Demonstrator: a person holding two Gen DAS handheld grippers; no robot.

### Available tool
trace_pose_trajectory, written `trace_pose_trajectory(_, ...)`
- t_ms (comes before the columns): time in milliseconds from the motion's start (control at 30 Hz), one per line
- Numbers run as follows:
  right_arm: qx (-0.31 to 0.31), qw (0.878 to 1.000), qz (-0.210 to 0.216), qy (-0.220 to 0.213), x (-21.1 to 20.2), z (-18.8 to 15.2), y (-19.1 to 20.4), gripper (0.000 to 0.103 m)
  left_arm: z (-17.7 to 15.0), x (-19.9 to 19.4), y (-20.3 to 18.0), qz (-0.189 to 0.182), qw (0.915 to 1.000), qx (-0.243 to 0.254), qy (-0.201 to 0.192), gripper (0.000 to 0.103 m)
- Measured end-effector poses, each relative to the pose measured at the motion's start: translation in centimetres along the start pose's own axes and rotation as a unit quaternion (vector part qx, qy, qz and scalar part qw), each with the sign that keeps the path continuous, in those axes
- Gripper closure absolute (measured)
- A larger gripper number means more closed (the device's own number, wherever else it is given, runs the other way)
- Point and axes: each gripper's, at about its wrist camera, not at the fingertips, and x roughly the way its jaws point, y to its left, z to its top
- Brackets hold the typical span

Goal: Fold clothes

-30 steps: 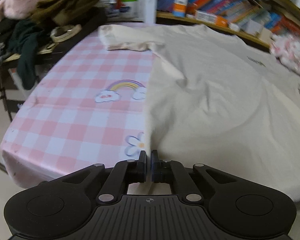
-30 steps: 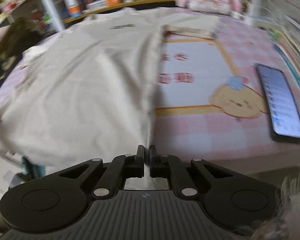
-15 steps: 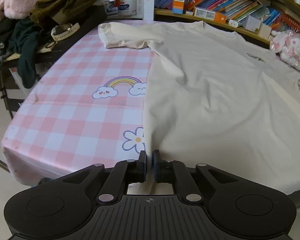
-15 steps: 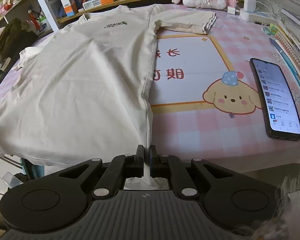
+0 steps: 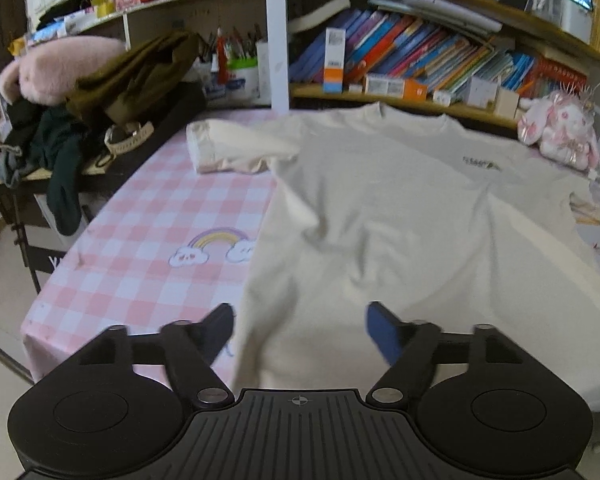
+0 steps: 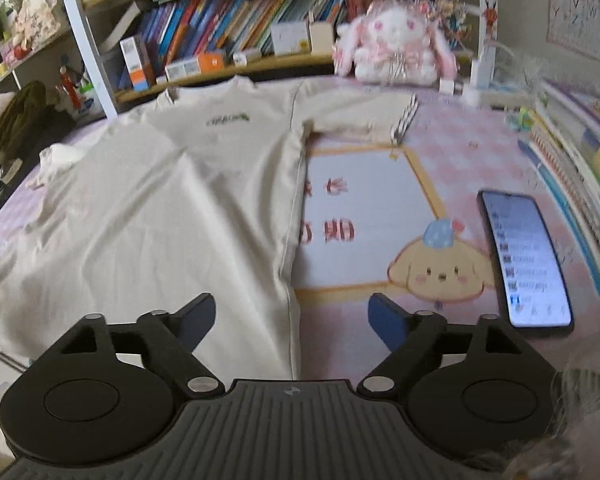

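A cream T-shirt lies spread flat, front up, on the pink checked table; it also shows in the right wrist view. Its hem hangs over the near table edge. My left gripper is open and empty above the shirt's lower left corner. My right gripper is open and empty above the shirt's lower right side seam. Both sleeves lie out to the sides at the far end.
A phone with its screen lit lies on the table at the right. A pink plush rabbit sits at the back by the bookshelf. Dark clothes are piled on a side stand at the left.
Both grippers were shut on the shirt's bottom corners; both have opened and let go. The shirt has dropped flat on the table, and both grippers have risen and pulled back.
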Motion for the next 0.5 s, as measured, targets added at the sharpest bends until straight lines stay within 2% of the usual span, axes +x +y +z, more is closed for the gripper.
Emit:
trace_pose_trajectory(133, -0.023, 1.0, -0.01, -0.017, 0.2, 0.9, 1.1, 0.011, 0.3, -0.4, -1.4, -0.004, 1.0, 0.001, -0.007, 0.016)
trace_pose_trajectory(300, -0.043, 0.998, -0.02, -0.044, 0.2, 1.4, 2.9, 0.003, -0.3, -1.0, -3.4, -0.012, 0.9999, 0.003, -0.006, 0.014)
trace_pose_trajectory(400, -0.041, 0.997, -0.027, -0.053, 0.2, 0.7, 3.9, 0.0, -1.3, -1.5, -4.5, -0.017, 0.9999, -0.001, -0.001, 0.014)
trace_pose_trajectory(500, -0.038, 0.998, -0.032, -0.044, 0.2, -0.6, 4.8, 0.0, -2.3, -2.1, -5.8, -0.019, 0.9998, 0.0, 0.001, 0.014)
